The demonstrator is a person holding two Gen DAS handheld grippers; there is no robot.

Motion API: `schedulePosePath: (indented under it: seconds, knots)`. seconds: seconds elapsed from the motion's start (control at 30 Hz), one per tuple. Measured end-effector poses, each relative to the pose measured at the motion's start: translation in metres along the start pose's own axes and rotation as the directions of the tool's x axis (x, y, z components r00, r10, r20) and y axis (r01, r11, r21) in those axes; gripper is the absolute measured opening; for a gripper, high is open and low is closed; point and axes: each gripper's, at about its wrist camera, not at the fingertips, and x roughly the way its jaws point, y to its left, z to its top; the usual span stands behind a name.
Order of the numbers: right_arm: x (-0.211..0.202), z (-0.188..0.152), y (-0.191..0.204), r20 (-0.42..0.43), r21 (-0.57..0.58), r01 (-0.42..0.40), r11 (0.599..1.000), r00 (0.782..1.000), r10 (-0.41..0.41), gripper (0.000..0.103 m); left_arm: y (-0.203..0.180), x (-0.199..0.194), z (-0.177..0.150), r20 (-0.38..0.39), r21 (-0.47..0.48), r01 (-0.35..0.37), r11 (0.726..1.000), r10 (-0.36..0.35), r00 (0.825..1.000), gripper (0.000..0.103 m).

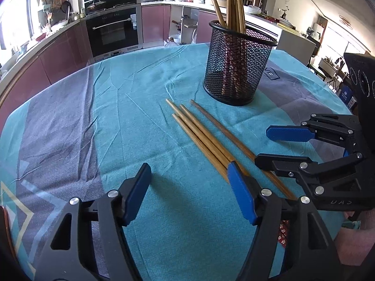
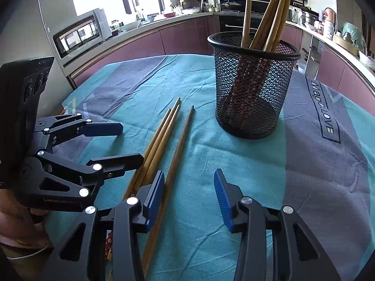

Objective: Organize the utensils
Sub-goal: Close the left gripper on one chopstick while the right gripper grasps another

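Table (image 1: 70, 117) covered in teal and grey-purple cloth, wrinkled. Far left, beyond the table edge: oven (image 1: 112, 32) built into maroon kitchen cabinets, cluttered counter above. Left hand-held gripper (image 1: 187, 175) low over the cloth, jaws wide apart, nothing between them; its right blue pad (image 1: 241, 192) sits over the near ends of the loose chopsticks. Four loose wooden chopsticks (image 1: 201, 135) lie flat mid-table, three bunched and touching, the fourth (image 2: 180, 145) just beside them, all running diagonally toward the cup. Black mesh cup (image 1: 236, 65) stands upright past their far tips, near but apart, with several more chopsticks (image 1: 234, 4) leaning in it. Right hand-held gripper (image 2: 187, 187) also wide open, empty; its left pad (image 2: 154, 192) overlaps the lone chopstick, contact not clear. The two grippers sit close together, each partly blocking the other's view of the chopsticks' near ends. Printed lettering (image 2: 325, 110) on the cloth right of the cup.
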Motion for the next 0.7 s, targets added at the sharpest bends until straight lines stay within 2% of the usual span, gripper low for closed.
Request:
schedulePosePath:
  seconds: [0.2,0.53,0.7]
  knots:
    - [0.0006,0.0004,-0.0008,-0.001,-0.001,-0.007,1.000,1.000,0.007,0.042,-0.0046,0.0031,0.0008,0.006,0.015,-0.001,1.000,0.001,1.000,0.066]
    - [0.0028,0.0034,0.0030,-0.002,-0.025,0.003,1.000,1.000,-0.003,0.041,-0.0013,-0.0019,-0.0020,-0.012,0.038,0.075,0.996,-0.075,0.997,0.037]
    - [0.0064,0.0053,0.0073,0.000,-0.039,0.006,0.999,1.000,-0.006,0.041,0.0027,-0.0025,-0.0017,-0.019,0.017,0.073,0.997,-0.072,0.997,0.038]
